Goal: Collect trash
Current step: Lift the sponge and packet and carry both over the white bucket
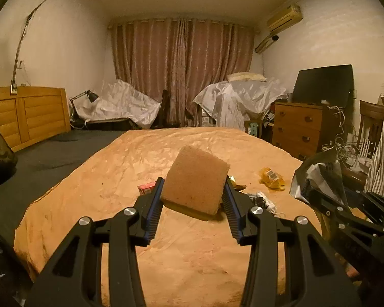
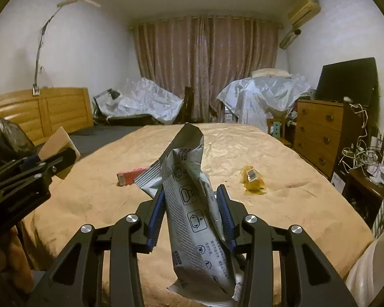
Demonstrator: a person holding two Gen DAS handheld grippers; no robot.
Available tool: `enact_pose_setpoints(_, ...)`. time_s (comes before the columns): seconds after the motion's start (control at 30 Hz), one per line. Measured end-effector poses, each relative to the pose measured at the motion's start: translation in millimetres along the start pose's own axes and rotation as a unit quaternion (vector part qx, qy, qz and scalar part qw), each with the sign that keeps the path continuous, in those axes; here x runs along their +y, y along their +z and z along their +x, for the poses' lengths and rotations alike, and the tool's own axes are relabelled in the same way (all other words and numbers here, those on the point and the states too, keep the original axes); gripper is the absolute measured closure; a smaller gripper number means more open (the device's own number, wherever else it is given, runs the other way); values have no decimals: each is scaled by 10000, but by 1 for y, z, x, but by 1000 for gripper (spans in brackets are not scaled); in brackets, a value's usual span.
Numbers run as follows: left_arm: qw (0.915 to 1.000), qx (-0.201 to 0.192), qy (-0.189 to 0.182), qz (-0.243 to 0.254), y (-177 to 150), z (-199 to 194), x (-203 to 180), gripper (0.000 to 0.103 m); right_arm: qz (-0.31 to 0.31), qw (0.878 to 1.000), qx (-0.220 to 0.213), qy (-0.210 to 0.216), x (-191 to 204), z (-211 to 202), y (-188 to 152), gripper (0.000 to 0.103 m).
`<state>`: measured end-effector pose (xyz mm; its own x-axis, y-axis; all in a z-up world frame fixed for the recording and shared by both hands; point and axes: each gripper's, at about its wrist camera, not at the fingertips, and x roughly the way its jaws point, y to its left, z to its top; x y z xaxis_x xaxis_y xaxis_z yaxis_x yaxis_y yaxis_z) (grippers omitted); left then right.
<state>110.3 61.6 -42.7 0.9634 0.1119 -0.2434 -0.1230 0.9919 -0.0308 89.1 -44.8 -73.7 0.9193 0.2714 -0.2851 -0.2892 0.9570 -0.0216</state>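
Observation:
My left gripper (image 1: 193, 192) is shut on a brown-and-yellow sponge (image 1: 195, 181) and holds it above the bed; it also shows at the left of the right wrist view (image 2: 56, 153). My right gripper (image 2: 192, 199) is shut on a crumpled silver-grey printed wrapper (image 2: 192, 204), which also shows at the right of the left wrist view (image 1: 317, 174). On the orange bedspread (image 2: 281, 204) lie a small red box (image 2: 129, 176) and a yellow wrapper (image 2: 253, 179); both also show in the left wrist view, the box (image 1: 146, 188) and the wrapper (image 1: 272, 177).
A black trash bag (image 2: 7, 138) sits at the left. More small litter (image 1: 261, 199) lies just right of my left gripper. A wooden dresser (image 2: 322, 138) with a dark screen stands right of the bed, with tangled cables (image 2: 358, 153) beside it. A wooden headboard (image 1: 25, 117) is at the left.

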Motion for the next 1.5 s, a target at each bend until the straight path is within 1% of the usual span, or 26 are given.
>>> enact_pose_setpoints(0.13, 10000, -27, -65, 51, 0, -3, -8, 59, 74, 9999, -79, -33, -4, -11, -6, 62)
enact_pose_setpoints(0.3, 9999, -66, -103, 70, 1, -8, -8, 59, 84, 9998, -150, -53, -2, -15, -5, 62)
enact_pose_setpoints(0.47, 9998, -78, -151, 92, 2, -8, -12, 59, 123, 9998, -111, -65, -2, -15, -1, 61)
enact_pose_setpoints(0.6, 9995, -117, -281, 126, 7, -4, -23, 59, 121, 9998, -62, -110, -12, -20, 6, 61)
enact_pose_setpoints(0.7, 9988, -161, -427, 153, 11, -3, -37, 59, 102, 9996, -33, -271, -27, -27, 13, 61)
enact_pose_setpoints(0.9, 9958, -267, -837, 245, 20, 0, -78, 59, 192, 9968, -60, -775, -76, -54, 23, 61)
enact_pose_setpoints(1.03, 9923, -282, -1165, 305, 23, -1, -110, 59, 210, 9930, -29, -1164, -112, -76, 24, 61)
enact_pose_setpoints(1.13, 9889, -259, -1411, 382, 23, -2, -136, 59, 283, 9902, 8, -1370, -141, -91, 23, 61)
enact_pose_setpoints(1.3, 9805, -198, -1879, 548, 21, -4, -184, 59, 435, 9836, 105, -1748, -190, -121, 15, 61)
enact_pose_setpoints(1.43, 9721, -112, -2249, 662, 17, -6, -221, 59, 569, 9744, 195, -2164, -241, -151, 10, 61)
enact_pose_setpoints(1.5, 9674, -40, -2437, 695, 15, -6, -242, 59, 621, 9701, 245, -2334, -260, -163, 5, 61)
